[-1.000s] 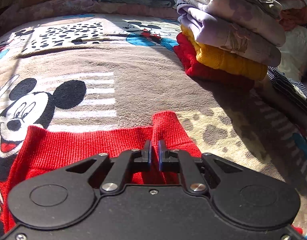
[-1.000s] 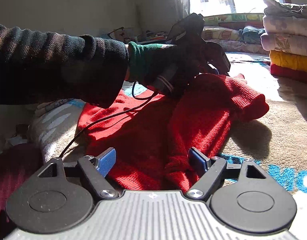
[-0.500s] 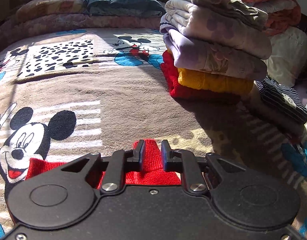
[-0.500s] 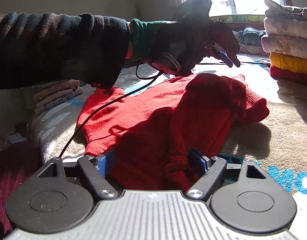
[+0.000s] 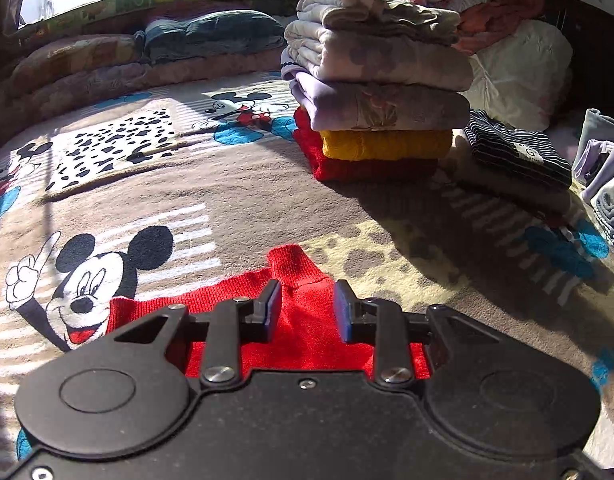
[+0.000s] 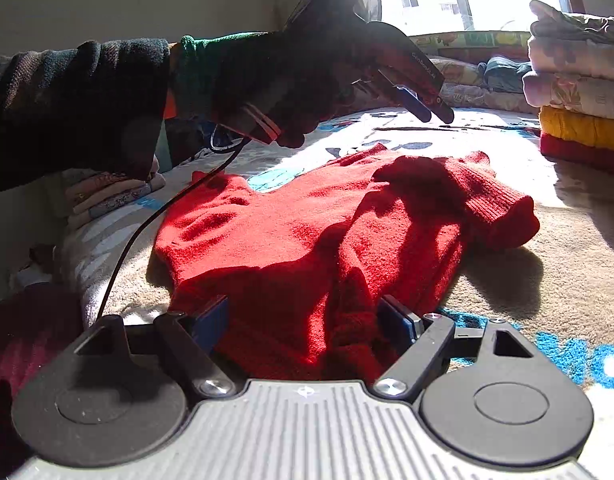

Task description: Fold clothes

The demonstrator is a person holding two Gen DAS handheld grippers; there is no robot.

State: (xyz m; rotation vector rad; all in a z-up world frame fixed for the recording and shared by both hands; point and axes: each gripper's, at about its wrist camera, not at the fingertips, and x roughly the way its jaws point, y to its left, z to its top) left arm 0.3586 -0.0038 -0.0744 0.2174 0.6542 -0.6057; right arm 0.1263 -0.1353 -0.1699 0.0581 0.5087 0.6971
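Both claws gape empty, the left claw [image 5: 306, 305] hanging over the sweater [image 6: 327, 240] on the bed [image 5: 227, 184], the right claw [image 6: 303, 326] straddling its near hem, which wants pinching through both layers.

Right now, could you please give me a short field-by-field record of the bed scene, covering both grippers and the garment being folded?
garment: red sweater, lying partly folded on the cartoon-print blanket
left gripper: open, raised above the sweater, holding nothing
right gripper: open, low at the sweater's near edge, cloth between the jaws
folded stack: beyond the sweater; red at the bottom, then yellow, pale ones above
striped garment: beside the stack
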